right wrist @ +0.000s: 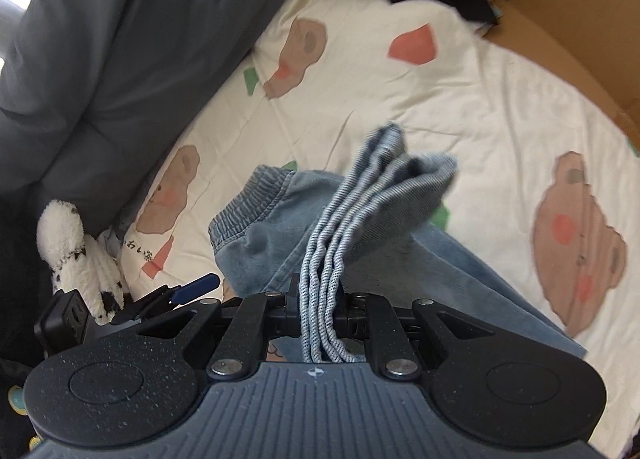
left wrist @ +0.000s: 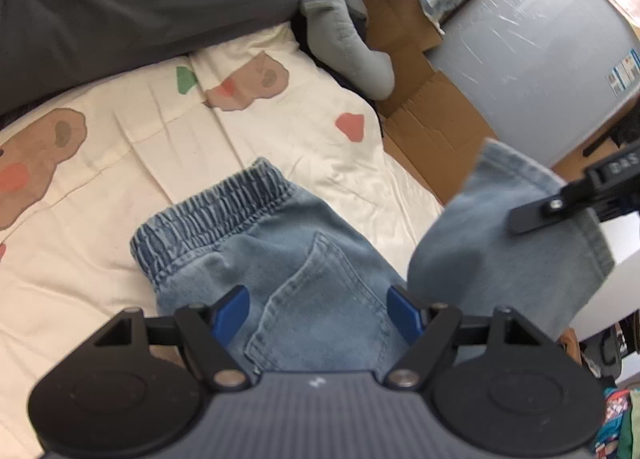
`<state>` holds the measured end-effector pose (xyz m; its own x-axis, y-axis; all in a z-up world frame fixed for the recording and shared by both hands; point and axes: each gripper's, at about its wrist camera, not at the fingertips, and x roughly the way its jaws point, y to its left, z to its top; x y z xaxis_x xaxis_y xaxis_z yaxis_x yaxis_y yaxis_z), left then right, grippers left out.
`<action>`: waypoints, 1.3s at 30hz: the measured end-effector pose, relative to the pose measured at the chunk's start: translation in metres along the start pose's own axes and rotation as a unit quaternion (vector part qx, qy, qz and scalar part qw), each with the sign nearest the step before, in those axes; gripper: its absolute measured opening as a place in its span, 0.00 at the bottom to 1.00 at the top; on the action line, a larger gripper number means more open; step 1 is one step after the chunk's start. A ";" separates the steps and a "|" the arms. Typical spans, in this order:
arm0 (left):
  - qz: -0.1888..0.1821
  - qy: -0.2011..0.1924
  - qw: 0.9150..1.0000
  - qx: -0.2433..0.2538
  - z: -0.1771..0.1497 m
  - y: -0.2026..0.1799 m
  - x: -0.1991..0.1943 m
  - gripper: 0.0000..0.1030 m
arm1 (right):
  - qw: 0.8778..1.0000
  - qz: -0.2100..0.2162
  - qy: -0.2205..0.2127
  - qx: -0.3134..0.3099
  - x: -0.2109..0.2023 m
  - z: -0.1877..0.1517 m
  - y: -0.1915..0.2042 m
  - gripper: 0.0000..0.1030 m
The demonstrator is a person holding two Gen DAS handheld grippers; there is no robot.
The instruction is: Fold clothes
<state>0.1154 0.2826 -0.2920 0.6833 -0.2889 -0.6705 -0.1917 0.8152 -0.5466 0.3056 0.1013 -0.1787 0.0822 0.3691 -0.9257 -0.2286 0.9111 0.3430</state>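
Jeans (left wrist: 280, 267) lie on the bed sheet (left wrist: 120, 163) w/ our right tool (right wrist: 320, 311) pinching their hems, left tool (left wrist: 318, 309) spread above the pocket

Both wrist views look down, close, sharing the jeans (left wrist: 288, 267) waistband.

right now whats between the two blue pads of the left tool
In the left wrist view, the left tool is open, and the jeans lie between its pads, back pocket showing. Whether the pads touch them is unclear.
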 end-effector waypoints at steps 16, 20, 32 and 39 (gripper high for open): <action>-0.014 -0.057 0.997 -0.057 -0.015 0.042 0.005 0.76 | 0.996 -0.002 0.083 -0.018 0.137 0.045 0.041 0.15; -0.015 -0.067 0.995 -0.068 -0.019 0.052 0.001 0.76 | 0.995 0.011 0.102 -0.018 0.159 0.052 0.054 0.21; 0.002 -0.105 0.988 -0.113 -0.034 0.071 -0.032 0.76 | 0.990 0.077 0.095 -0.070 0.142 0.081 0.101 0.42; -0.004 -0.108 0.988 -0.113 -0.037 0.069 -0.032 0.76 | 0.990 0.083 0.053 -0.097 0.103 0.068 0.060 0.47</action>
<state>0.0544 0.3292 -0.3269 0.8155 -0.1602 -0.5561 -0.3213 0.6738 -0.6653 0.3666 0.2070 -0.2425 -0.0730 0.4806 -0.8739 -0.4141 0.7826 0.4649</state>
